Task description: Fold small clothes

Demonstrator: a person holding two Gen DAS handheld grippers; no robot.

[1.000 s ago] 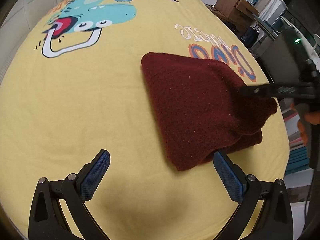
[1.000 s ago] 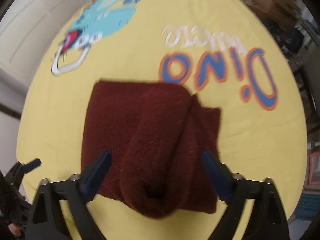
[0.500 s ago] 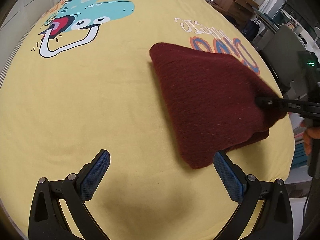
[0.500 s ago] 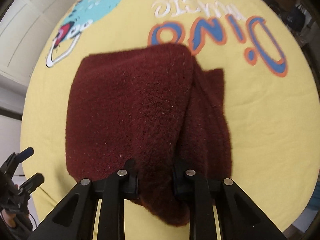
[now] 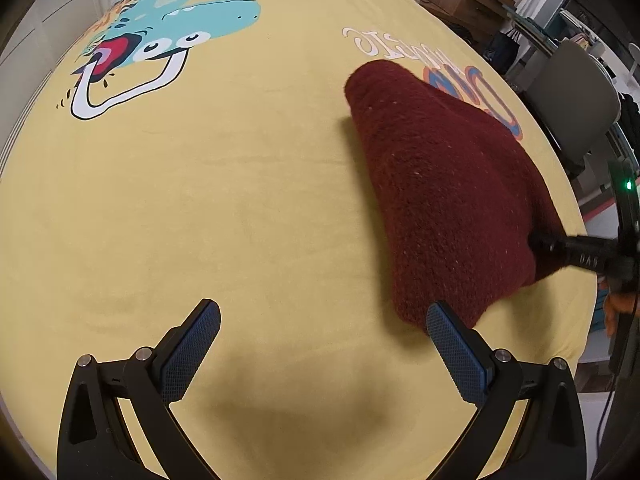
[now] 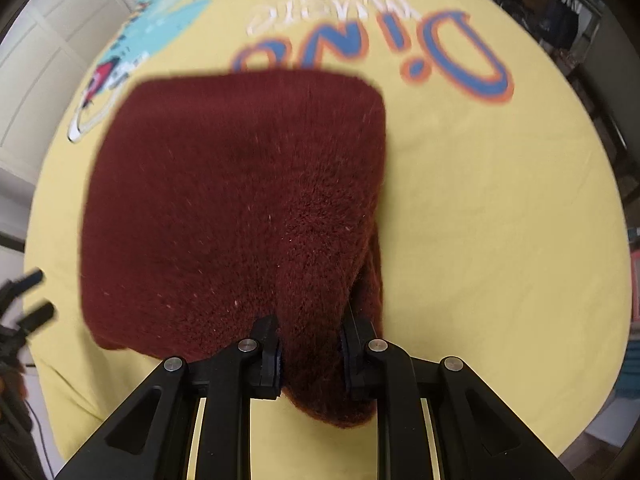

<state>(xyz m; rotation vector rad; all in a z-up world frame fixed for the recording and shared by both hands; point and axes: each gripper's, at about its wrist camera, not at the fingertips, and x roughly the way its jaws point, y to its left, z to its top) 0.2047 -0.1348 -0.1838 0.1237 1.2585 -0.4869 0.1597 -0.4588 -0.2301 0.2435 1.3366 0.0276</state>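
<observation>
Sweater (image 6: 232, 208), a dark red knit already doubled into a thick pad, lies on the yellow bedspread (image 5: 200, 200) toward its right side, partly over the blue "Dino" lettering (image 6: 440, 52). The right gripper (image 6: 310, 354) has its fingers closed tight on a bunched fold at the near edge, and in the left wrist view that edge rides up off the bedspread while the far edge rests down, so the step in hand looks like carrying one more fold over, or shifting the bundle as a whole; which of the two cannot be told. The left gripper (image 5: 320, 352) hangs spread wide and empty above bare bedspread, its right finger (image 5: 456, 356) just beside the sweater's near corner but not seen to touch it. The next move, as I judge it, calls for the right gripper to lay the pinched edge flat and square over the lower layers, while the left gripper pins or smooths the near corner so the thick knit does not slide or spring open on release.
</observation>
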